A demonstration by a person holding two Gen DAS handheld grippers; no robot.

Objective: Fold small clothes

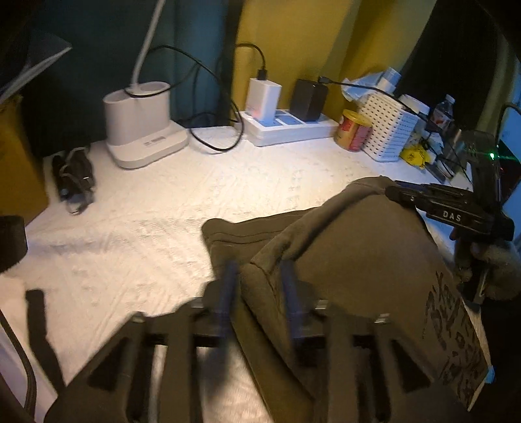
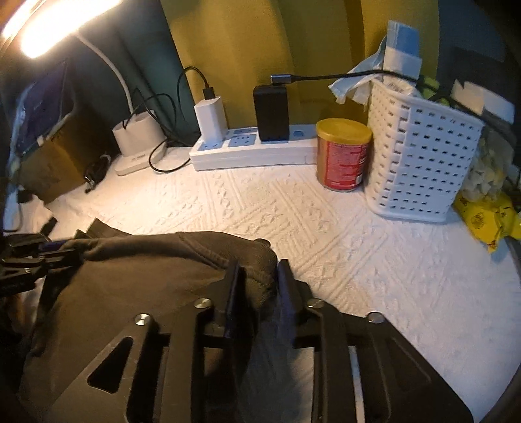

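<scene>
Both grippers straddle olive garment [image 1: 358, 247]; seemingly unclamped.

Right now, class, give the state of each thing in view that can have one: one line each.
Olive garment: partly folded, top layer raised off the cloth.
Left gripper: fingers apart, fabric edge between them.
Right gripper: fingers apart around a fold.
Desk lamp: on.
White charger: plugged in.
Red can: upright, lidded.

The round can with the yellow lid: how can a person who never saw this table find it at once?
Look along the yellow wall at the back, where a white power strip lies. Right of its end, against a white perforated basket, stands the can. It alone is round, with a red label and a yellow lid.
</scene>
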